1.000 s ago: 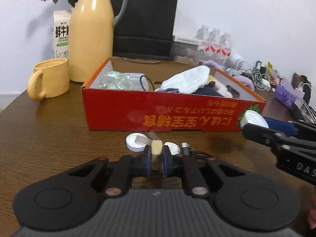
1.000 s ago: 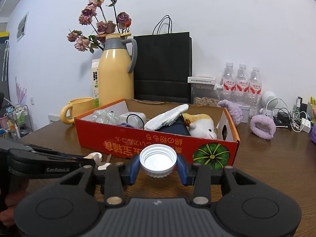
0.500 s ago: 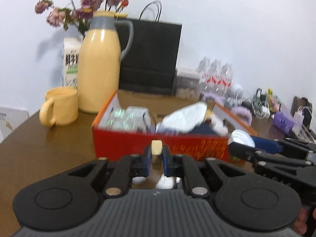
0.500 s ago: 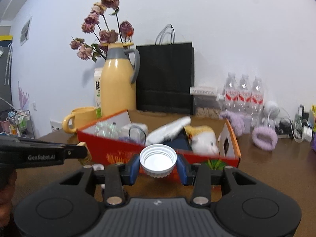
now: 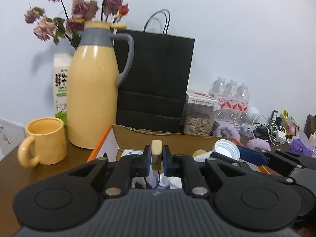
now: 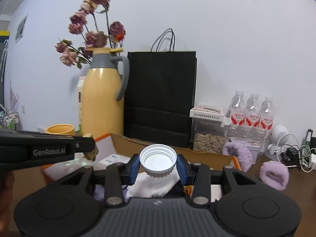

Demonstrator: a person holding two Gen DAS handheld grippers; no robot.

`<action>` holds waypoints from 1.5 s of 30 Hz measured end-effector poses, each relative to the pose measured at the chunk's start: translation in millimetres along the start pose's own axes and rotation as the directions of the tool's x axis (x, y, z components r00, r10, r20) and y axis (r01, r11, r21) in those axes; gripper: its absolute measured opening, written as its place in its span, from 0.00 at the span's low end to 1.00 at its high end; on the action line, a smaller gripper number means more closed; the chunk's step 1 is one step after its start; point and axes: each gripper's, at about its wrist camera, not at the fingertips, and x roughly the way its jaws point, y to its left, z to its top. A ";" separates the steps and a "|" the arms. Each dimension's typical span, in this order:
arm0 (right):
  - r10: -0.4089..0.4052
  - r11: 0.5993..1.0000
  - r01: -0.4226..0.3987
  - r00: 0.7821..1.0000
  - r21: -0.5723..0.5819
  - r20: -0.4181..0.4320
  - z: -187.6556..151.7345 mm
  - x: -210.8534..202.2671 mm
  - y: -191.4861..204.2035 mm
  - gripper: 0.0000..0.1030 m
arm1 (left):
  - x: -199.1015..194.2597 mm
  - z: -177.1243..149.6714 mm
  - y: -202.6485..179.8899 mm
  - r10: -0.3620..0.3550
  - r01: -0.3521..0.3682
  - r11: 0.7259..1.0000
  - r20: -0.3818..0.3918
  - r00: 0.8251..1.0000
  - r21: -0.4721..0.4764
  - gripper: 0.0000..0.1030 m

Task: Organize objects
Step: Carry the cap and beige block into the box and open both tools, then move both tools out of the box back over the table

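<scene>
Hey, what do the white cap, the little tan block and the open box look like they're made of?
White cap: likely plastic, matte, with moulded inner rings and a ribbed skirt.
Tan block: unclear, perhaps cork or wood; dull, pale top, darker base.
Box: cardboard, with a raw brown inner wall and an orange printed edge.

Three water bottles [image 6: 250,110] — one mug [image 5: 46,142]

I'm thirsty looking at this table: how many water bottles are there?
3, standing in a row by the wall, right of the black bag: left bottle, middle bottle, right bottle. More may be hidden behind them.
</scene>
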 end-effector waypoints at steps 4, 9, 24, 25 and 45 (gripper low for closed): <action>0.007 1.000 -0.007 1.000 0.002 -0.025 -1.1 30.8 -6.1 0.38 | 26.2 3.5 6.0 -0.006 0.006 1.000 -0.014 1.000 0.011 0.12; 0.016 1.000 -0.016 0.999 -0.011 -0.049 -4.9 50.1 -10.3 0.38 | 45.0 3.1 8.0 -0.019 0.020 0.999 -0.030 0.999 0.042 0.12; -0.039 0.999 0.038 0.998 -0.009 -0.050 -14.3 43.5 -13.5 1.00 | 32.6 -1.5 10.6 0.045 -0.048 0.998 0.084 0.995 0.033 1.00; -0.040 0.999 0.039 0.998 -0.009 -0.050 -14.4 43.2 -13.2 1.00 | 32.4 -1.3 11.0 0.049 -0.052 0.998 0.087 0.995 0.028 1.00; -0.073 0.996 0.073 0.997 -0.045 0.015 -23.7 -1.1 -6.2 1.00 | -8.6 -17.8 19.9 0.095 -0.096 0.995 0.133 0.987 -0.002 1.00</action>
